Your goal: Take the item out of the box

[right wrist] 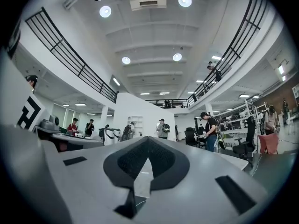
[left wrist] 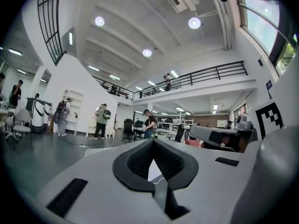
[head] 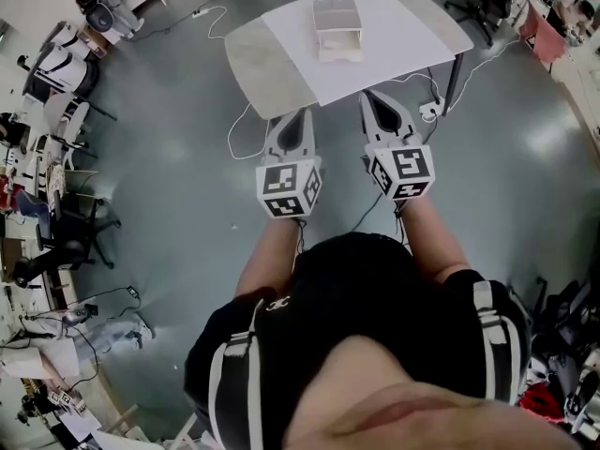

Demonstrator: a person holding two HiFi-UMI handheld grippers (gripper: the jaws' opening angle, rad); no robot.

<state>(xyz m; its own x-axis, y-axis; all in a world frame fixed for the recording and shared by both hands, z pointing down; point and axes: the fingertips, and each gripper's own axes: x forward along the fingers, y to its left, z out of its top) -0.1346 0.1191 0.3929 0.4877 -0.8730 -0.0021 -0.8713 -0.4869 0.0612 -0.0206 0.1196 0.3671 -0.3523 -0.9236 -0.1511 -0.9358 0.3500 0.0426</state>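
A pale box (head: 337, 28) stands on a white sheet (head: 394, 36) at the far middle of the table (head: 255, 64). Its contents cannot be made out. My left gripper (head: 302, 112) hovers at the table's near edge, well short of the box, jaws shut with nothing between them. The right gripper (head: 371, 96) hangs beside it, just over the sheet's near edge, also shut and empty. In the left gripper view the left gripper (left wrist: 153, 141) points up into the hall, its dark pads meeting at the tip. The right gripper (right wrist: 147, 138) looks the same in its own view.
White cables and a power strip (head: 430, 111) lie on the grey floor under the table. A table leg (head: 454, 81) stands at the right. Office chairs (head: 56, 73) and cluttered desks line the left edge. Several people stand far off in the hall.
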